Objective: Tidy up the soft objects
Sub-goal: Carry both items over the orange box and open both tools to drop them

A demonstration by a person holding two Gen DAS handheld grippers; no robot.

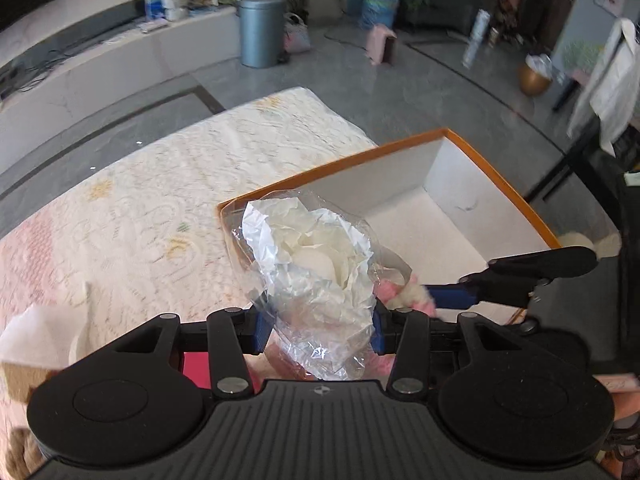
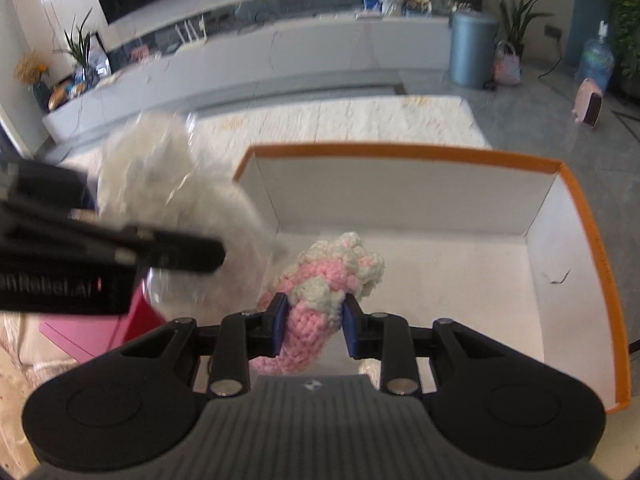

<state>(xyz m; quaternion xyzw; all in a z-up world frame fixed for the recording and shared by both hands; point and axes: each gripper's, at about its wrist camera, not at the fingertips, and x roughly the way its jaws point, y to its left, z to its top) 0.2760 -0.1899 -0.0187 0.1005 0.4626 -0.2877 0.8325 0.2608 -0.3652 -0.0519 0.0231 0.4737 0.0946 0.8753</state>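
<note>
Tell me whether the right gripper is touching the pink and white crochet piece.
Touching. The right wrist view shows the right gripper with both blue pads pressed against the pink and white crochet piece, no gap either side.

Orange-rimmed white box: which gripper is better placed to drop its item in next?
Right. The right gripper, shut on the pink and cream crocheted toy, is already over the orange-rimmed white box; the left gripper, shut on the clear-wrapped white bundle, sits at its near corner.

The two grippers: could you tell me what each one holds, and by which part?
Left gripper: clear-wrapped white bundle, near its lower end. Right gripper: pink-and-white crocheted piece, around its pink lower part.
</note>
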